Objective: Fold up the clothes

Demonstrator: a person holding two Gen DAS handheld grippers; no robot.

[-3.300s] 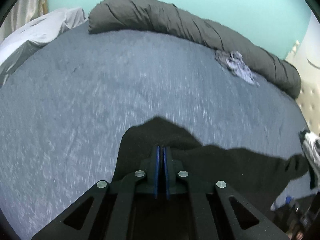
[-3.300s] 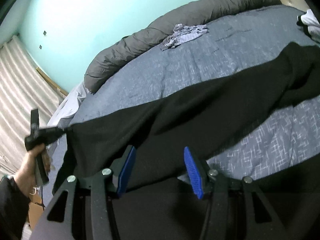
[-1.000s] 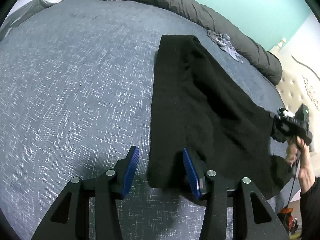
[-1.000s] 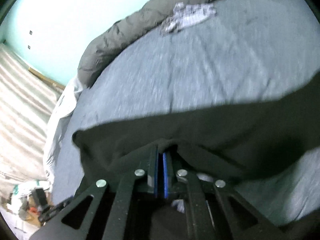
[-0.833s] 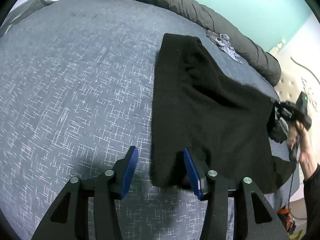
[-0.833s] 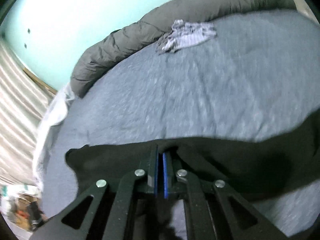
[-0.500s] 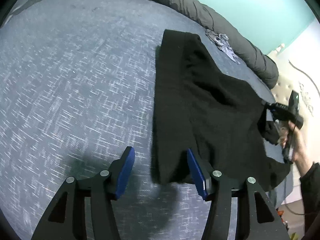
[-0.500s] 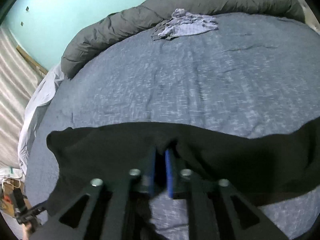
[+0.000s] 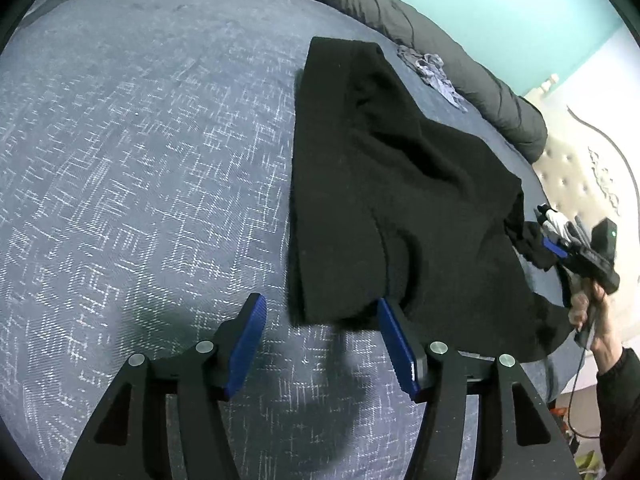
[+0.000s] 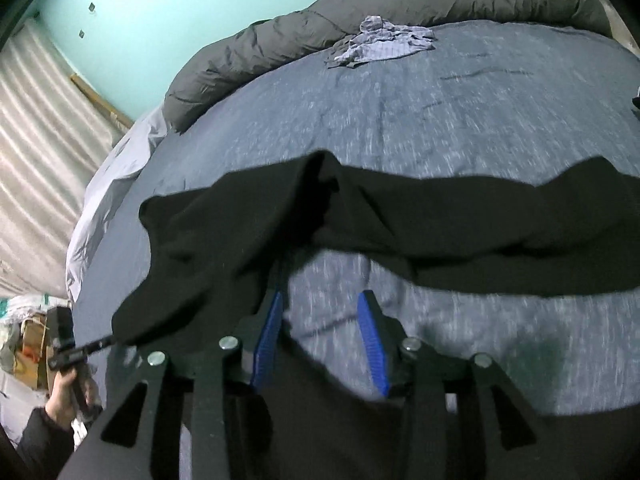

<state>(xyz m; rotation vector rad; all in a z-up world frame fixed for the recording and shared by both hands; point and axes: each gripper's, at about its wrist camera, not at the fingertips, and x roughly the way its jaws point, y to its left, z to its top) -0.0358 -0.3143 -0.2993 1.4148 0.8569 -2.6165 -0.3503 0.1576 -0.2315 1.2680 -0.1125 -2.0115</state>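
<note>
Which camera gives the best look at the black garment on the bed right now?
The left wrist view: the black garment lies spread on the bed almost whole, its folds and near edge clear. The right wrist view shows only a blurred band of it, partly behind that gripper's fingers.

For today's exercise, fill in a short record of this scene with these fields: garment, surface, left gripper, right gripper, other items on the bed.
garment: black garment, spread long on the bed, creased
surface: blue-grey patterned bedspread
left gripper: open, above the garment's near end, gripping nothing
right gripper: jaws just opened, apart, only bedspread between them
other items on the bed: rolled grey duvet; crumpled pale checked cloth
</note>
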